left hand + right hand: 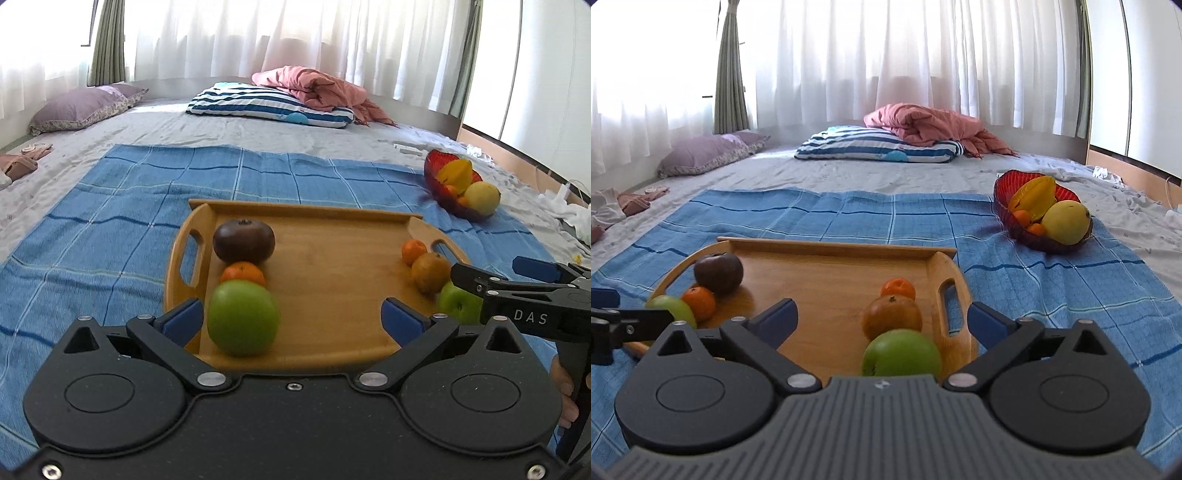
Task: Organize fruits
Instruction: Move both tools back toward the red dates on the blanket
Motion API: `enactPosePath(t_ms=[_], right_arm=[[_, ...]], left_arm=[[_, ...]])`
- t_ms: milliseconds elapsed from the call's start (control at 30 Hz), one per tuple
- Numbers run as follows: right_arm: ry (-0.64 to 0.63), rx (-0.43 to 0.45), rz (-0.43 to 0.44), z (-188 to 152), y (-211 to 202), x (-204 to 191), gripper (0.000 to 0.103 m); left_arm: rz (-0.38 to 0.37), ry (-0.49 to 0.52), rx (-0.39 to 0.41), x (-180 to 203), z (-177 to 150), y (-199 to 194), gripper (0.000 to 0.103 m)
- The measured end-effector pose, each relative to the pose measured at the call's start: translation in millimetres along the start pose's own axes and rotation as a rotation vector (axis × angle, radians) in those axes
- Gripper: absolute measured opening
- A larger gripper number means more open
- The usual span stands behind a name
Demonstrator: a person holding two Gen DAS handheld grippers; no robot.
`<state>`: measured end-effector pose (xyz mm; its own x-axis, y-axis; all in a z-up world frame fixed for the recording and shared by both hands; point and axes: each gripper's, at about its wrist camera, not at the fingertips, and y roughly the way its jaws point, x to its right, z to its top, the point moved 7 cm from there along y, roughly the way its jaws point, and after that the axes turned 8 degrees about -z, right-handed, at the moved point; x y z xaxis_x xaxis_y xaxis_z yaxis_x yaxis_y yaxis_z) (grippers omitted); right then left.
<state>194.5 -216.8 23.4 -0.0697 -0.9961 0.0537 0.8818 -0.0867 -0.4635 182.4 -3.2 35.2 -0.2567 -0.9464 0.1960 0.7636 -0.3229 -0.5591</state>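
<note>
A wooden tray [332, 236] [831, 266] lies on a blue checked cloth. Along its left side sit a dark fruit [243, 240], a small orange [243, 275] and a green apple [242, 317]. On the right side are a small orange [898, 288], a brownish orange [892, 314] and a second green apple [901, 352]. My left gripper [291, 317] is open, with the left apple near its left finger and untouched. My right gripper [882, 315] is open around the right apple, pads clear of it. Each gripper shows at the edge of the other's view.
A red glass bowl [436, 173] [1001, 192] at the cloth's far right holds a starfruit, a yellow mango and small oranges. Pillows and a pink blanket [923, 125] lie at the bed's far end. Clothes lie at the left edge.
</note>
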Motion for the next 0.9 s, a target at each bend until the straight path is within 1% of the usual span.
enactPosePath(t_ms=[167,333,500,700,900], right_arm=[[0.011,0.015,0.013,-17,-13,-4,0.103],[0.008,0.04,0.01,-34,-23,-9,0.103],[-0.002,0.072,0.013,-50,-34,-17,0.103],[0.016,0.081,0.003,-65,-41,-18,0.103],[0.023,0.082,-0.014,-78,-49,-15,0.103]], left_arm=[[0.01,0.001,0.016,3,-21,-9,0.103],[0.014,-0.001,-0.002,5,-42,-8,0.103],[0.017,0.015,0.002,9,-61,-11,0.103],[0.01,0.011,-0.001,8,-75,-12,0.103],[0.027,0.055,0.005,10,-89,-17,0.103]])
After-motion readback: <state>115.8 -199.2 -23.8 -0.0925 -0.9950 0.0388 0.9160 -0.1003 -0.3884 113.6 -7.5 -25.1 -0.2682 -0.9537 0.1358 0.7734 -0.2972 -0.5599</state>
